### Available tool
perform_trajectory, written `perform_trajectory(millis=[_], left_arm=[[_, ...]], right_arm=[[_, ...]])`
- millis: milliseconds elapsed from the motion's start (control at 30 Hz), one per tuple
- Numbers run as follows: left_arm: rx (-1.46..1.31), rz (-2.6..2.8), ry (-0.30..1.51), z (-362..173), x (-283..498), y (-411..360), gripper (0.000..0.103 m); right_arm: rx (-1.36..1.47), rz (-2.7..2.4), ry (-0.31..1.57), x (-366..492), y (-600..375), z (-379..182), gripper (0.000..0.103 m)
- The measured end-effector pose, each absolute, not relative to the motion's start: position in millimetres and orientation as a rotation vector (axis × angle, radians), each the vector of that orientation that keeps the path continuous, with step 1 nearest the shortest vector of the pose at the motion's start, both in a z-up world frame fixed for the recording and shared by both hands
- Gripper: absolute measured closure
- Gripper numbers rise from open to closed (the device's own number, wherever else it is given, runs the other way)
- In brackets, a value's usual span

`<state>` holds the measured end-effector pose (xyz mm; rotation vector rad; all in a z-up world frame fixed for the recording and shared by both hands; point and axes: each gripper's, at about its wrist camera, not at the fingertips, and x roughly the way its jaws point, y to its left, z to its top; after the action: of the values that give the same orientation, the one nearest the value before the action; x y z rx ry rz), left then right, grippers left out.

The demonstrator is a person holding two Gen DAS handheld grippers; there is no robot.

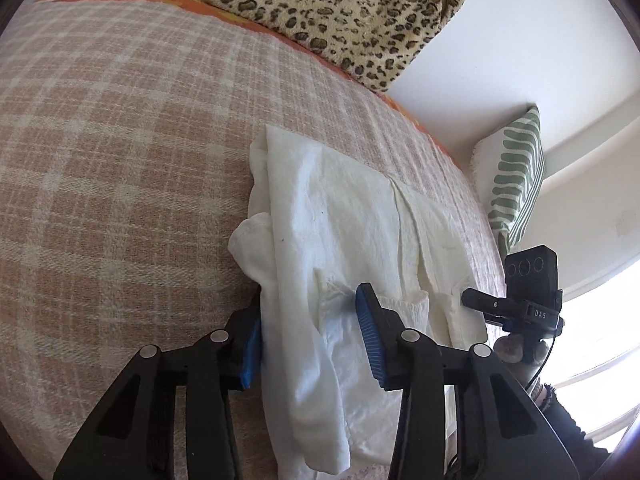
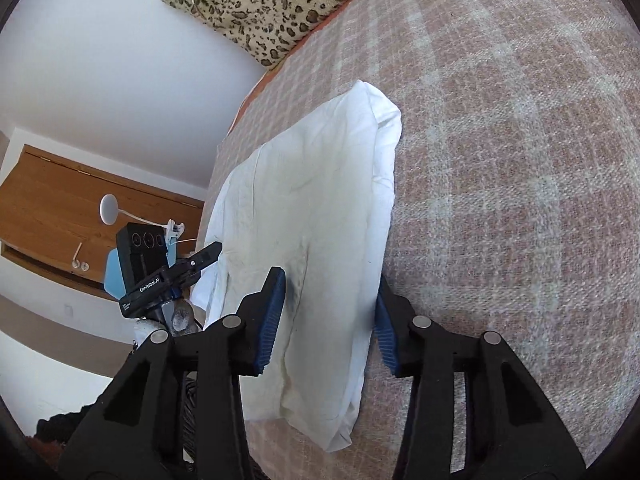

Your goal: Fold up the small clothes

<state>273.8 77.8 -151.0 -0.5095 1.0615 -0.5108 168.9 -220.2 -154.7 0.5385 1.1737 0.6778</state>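
Plaid pink-and-cream blanket [image 1: 120, 168] covers the bed, and a white folded garment [image 1: 352, 232] lies on it toward the near right part. The left hand-held gripper [image 1: 312, 340] straddles the garment's left edge: the left blue pad sits against the fold, the right pad rests on top of the cloth, jaws partly apart. Whether they pinch it I cannot tell. The right hand-held gripper [image 2: 330, 324] likewise straddles the garment's right edge, partly apart. A leopard-print bag [image 1: 340, 12] leans at the far wall, a green-striped cushion [image 1: 516, 184] to its right.
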Motion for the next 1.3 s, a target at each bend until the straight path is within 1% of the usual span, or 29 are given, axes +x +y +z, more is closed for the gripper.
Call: perform_trajectory(millis=[33,100,133,233,367,467,733,1000,1133,1300], left_arm=[[-0.517,-0.51,1.059,-151,274,78,0.084],[-0.493,-0.532,1.037,-143,272,74,0.089],[-0.466,-0.542,1.023,-137,270,70,0.091],[-0.413,-0.564,0.975,-119,268,57,0.091],[-0.404,-0.601,0.941,-102,274,37,0.091],[-0.389,-0.645,0.92,-93,282,14,0.092],[-0.341,-0.763,0.864,-81,315,-85,0.092],[-0.282,-0.825,0.825,-82,345,-182,0.092],[-0.231,-0.833,0.809,-89,358,-220,0.092],[-0.211,-0.847,0.839,-105,373,-255,0.092]], right_arm=[[0.529,0.66,1.173,169,-219,-153,0.074],[0.513,0.638,1.162,168,-217,-147,0.081],[0.487,0.631,1.151,167,-214,-142,0.083],[0.395,0.627,1.099,161,-207,-118,0.085],[0.329,0.593,1.023,158,-217,-86,0.086],[0.321,0.559,0.971,157,-243,-63,0.086],[0.284,0.426,0.887,167,-334,-17,0.086],[0.252,0.296,0.853,199,-426,0,0.087],[0.254,0.251,0.84,218,-457,0,0.087],[0.216,0.189,0.847,242,-476,-4,0.087]])
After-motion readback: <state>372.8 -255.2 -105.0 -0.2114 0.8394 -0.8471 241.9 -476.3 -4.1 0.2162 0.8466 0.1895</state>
